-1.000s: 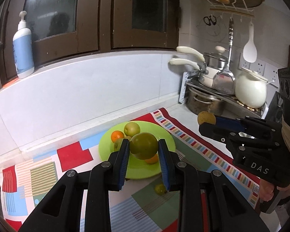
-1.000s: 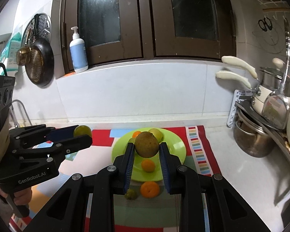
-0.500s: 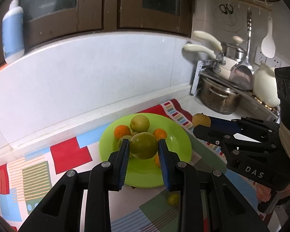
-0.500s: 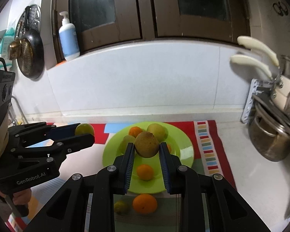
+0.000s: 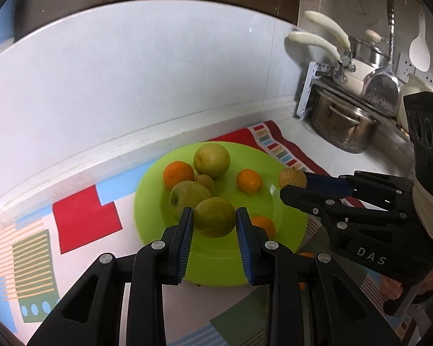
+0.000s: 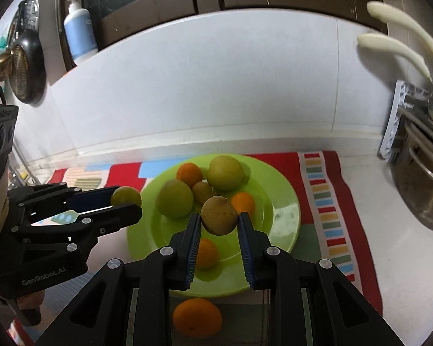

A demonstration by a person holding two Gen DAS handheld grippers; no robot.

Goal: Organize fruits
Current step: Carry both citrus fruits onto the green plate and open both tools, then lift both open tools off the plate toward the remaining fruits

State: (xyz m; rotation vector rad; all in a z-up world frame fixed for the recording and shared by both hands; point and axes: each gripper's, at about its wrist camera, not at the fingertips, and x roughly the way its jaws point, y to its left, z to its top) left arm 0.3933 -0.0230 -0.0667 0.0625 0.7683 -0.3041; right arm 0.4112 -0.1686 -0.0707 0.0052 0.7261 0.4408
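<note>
A lime green plate [image 5: 225, 262] [image 6: 285, 201] lies on a colourful mat and holds several oranges and green-yellow fruits. My left gripper [image 5: 215, 222] is shut on a green fruit [image 5: 215, 216] and holds it above the plate's near part; it shows at the left of the right wrist view [image 6: 126, 199]. My right gripper [image 6: 219, 220] is shut on a brown-yellow fruit [image 6: 218, 214] above the plate; it shows at the right of the left wrist view [image 5: 293, 180]. One orange [image 6: 196, 317] lies on the mat in front of the plate.
A white tiled wall rises right behind the plate. A steel pot [image 5: 343, 124] and a rack of pans with white handles [image 5: 317, 43] stand at the right. A blue soap bottle [image 6: 79, 28] stands on the ledge, and a strainer [image 6: 23, 69] hangs at far left.
Both grippers have moved forward and down toward the plate with their fruits still held. The plate now looms larger and closer in both views.
</note>
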